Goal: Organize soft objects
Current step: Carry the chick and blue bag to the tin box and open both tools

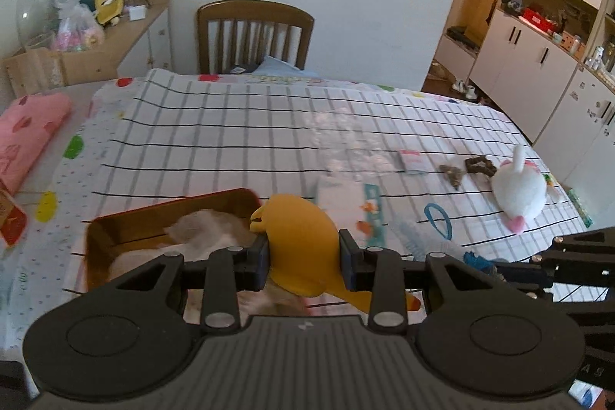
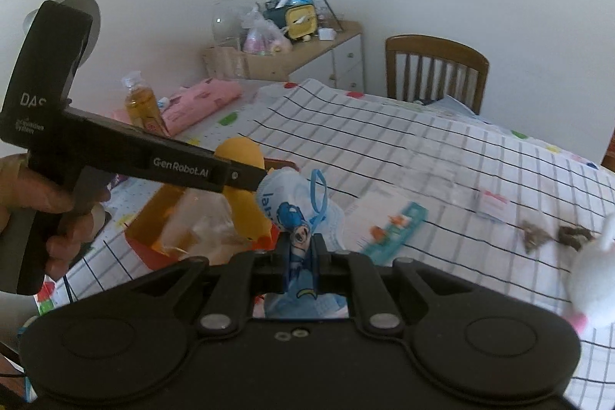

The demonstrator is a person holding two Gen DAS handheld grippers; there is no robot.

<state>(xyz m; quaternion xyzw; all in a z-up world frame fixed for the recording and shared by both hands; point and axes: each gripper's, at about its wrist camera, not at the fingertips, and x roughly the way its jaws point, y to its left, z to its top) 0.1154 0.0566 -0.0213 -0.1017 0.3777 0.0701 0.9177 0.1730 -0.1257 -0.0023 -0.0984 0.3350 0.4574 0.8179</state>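
My left gripper (image 1: 303, 254) is shut on a yellow rubber duck toy (image 1: 298, 241), held just above the right end of an orange cardboard box (image 1: 115, 221) with pale soft things inside. In the right wrist view the same duck (image 2: 242, 175) hangs over the box (image 2: 153, 218) beside the left tool. My right gripper (image 2: 301, 256) is shut on a white and blue printed face mask (image 2: 303, 206) with a blue ear loop, lifted off the bed. A white plush rabbit (image 1: 519, 187) lies at the bed's right edge.
The bed carries a checked sheet (image 1: 230, 133), a teal packet (image 2: 396, 225), a small card (image 1: 411, 160) and two dark brown bits (image 1: 465, 170). A pink pillow (image 1: 27, 137), a wooden chair (image 1: 253, 33), a cluttered side cabinet (image 1: 127, 29) and wall cupboards (image 1: 538, 37) ring the bed.
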